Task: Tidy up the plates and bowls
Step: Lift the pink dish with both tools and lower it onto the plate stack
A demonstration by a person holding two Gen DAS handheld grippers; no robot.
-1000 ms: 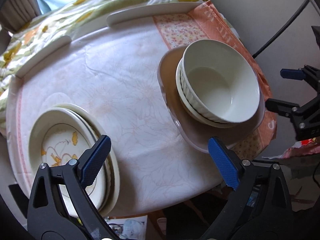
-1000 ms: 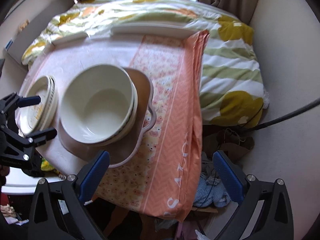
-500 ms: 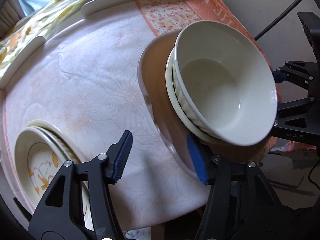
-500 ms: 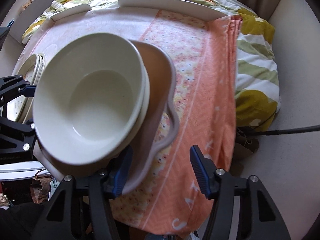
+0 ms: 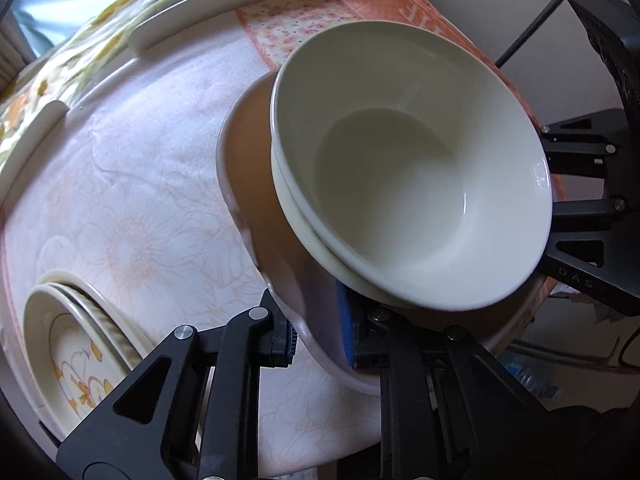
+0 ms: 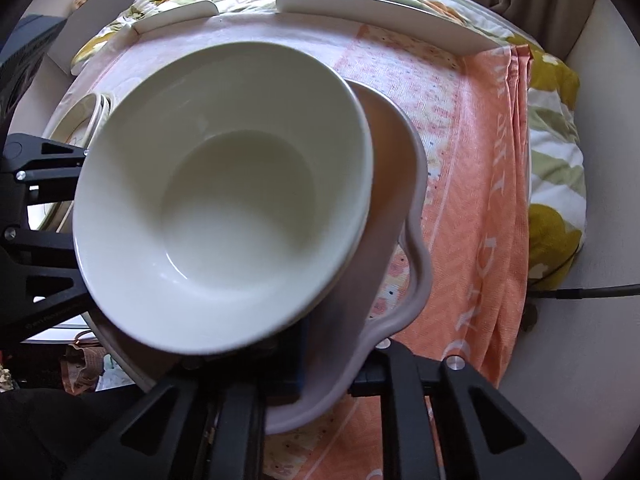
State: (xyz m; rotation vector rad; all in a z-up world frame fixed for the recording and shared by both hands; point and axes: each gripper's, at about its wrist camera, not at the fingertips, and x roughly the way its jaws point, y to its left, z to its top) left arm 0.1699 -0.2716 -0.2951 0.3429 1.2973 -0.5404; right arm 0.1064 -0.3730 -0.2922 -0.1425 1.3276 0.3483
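A pinkish-grey wavy-rimmed dish [image 5: 256, 184] carries two nested white bowls [image 5: 404, 160]. My left gripper [image 5: 316, 340] is shut on the dish's near-left rim. My right gripper [image 6: 332, 364] is shut on the dish's [image 6: 416, 276] opposite rim, under the bowls [image 6: 224, 196]. A stack of flower-patterned plates [image 5: 76, 352] sits at the table's left edge, partly behind my left gripper; it also shows in the right wrist view [image 6: 80, 120].
The round table has a pale floral cloth [image 5: 132, 184] and an orange runner [image 6: 488, 184] hanging over its right edge. White raised rim pieces [image 6: 384, 12] line the far edge. A flowered bedspread [image 6: 556, 148] lies beyond.
Both grippers moved in from open and apart to closed on opposite rims of the dish. The dish and bowls now fill both views.
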